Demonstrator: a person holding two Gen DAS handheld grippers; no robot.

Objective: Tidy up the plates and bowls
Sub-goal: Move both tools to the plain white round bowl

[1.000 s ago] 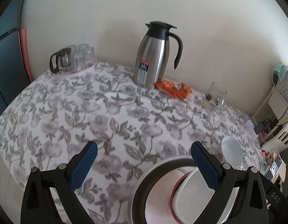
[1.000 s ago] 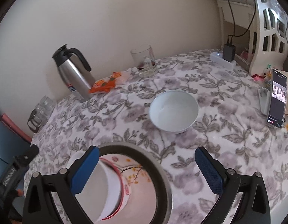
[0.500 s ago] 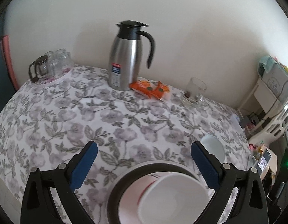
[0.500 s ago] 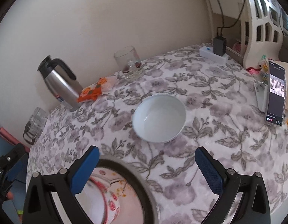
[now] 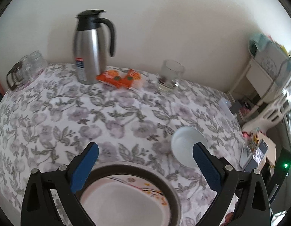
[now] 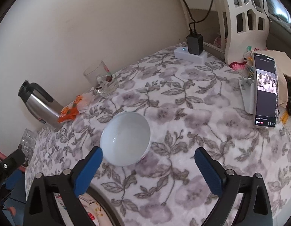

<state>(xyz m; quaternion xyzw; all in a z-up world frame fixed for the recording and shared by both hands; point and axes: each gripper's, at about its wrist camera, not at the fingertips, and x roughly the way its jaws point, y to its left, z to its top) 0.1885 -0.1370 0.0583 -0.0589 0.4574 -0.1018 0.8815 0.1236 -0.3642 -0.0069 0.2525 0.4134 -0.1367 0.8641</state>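
A plain white bowl point(image 6: 125, 138) stands alone on the flowered tablecloth point(image 6: 183, 113). My right gripper point(image 6: 148, 152) hovers just in front of it, its left fingertip point(image 6: 96, 153) close to the bowl's near rim. Its jaws are closing, still wide, and the pads do not press on anything. A dark-rimmed dish point(image 5: 137, 169) holds a floral plate point(image 5: 145, 186) with a white bowl point(image 5: 122, 203) inside. My left gripper point(image 5: 145, 147) hangs open over that stack, and the lone bowl point(image 5: 186, 145) sits behind its right finger. The stack's edge point(image 6: 92, 212) shows at the right view's bottom left.
Along the wall stand a steel thermos point(image 5: 90, 47), orange snack packets point(image 5: 119, 78), a glass mug point(image 5: 170, 75) and a cluster of glasses point(image 5: 24, 69). At the right are a power strip with charger point(image 6: 192, 52), a phone on a stand point(image 6: 265, 92) and a white shelf unit point(image 6: 245, 9).
The right gripper has come closer to the lone white bowl, which looks larger and nearer its left finger. The left gripper has shifted so the plate stack lies centred beneath it.
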